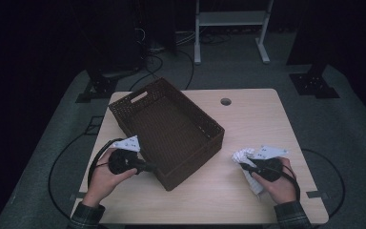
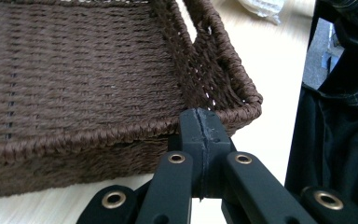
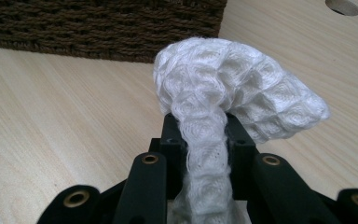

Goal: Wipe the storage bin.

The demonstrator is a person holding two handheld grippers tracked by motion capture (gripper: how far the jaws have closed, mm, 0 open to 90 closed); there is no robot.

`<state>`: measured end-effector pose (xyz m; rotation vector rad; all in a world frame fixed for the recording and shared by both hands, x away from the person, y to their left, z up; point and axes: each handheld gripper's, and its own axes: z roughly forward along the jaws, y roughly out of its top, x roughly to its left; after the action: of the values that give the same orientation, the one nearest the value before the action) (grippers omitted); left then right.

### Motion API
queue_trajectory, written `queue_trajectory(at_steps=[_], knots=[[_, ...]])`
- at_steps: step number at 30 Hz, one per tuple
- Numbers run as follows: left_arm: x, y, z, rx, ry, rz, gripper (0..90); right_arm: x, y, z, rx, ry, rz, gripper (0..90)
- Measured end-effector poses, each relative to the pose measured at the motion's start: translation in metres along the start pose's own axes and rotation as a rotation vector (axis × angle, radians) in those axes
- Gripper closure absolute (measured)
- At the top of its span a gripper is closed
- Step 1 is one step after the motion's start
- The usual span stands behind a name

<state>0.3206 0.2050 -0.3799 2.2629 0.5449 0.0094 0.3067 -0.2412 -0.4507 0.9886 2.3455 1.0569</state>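
Pinched between the two black jaws of the right gripper (image 3: pixel 200 126), a white quilted cloth (image 3: pixel 233 88) is seen in the right gripper view; the pads are pressed on a narrow bunched strip of it, so the cloth is firmly grasped. Past the jaw tips the fabric is spread into a rounded, puffed head that is turned toward the brown woven basket (image 3: pixel 102 28); behind the jaws the strip is drawn back toward the camera. Its long axis is thus laid along the gripper's own line. In the high view the same cloth (image 1: pixel 244 156) is shown at the table's right front, its length run from beside the basket back under the right hand (image 1: pixel 279 183), well apart from the basket's near corner.

The jaws of the left gripper (image 2: pixel 204 122) are clenched flat against each other in the left gripper view, with nothing between them; their tips are set just at the basket's rim (image 2: pixel 121 133), near a corner, though contact cannot be told. In the high view the left gripper (image 1: pixel 147 167) is pointed at the basket's long near wall (image 1: pixel 190 160).

The weave of the basket's inner floor is given closely by the left gripper view, whereas the basket's skewed lie on the light wooden table (image 1: pixel 248 114), its handle slot and the round cable hole (image 1: pixel 226 101) are given by the high view.
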Motion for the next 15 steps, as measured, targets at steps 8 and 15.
queue_trajectory(at_steps=[8,15], knots=[[-0.003,0.008,0.013,-0.016,-0.015,0.017,90.0,-0.001,0.0,0.0,0.001,-0.003,0.003,73.4],[-0.004,0.022,0.03,-0.023,-0.042,0.026,89.9,-0.003,-0.001,-0.001,-0.005,-0.008,0.014,73.4]])
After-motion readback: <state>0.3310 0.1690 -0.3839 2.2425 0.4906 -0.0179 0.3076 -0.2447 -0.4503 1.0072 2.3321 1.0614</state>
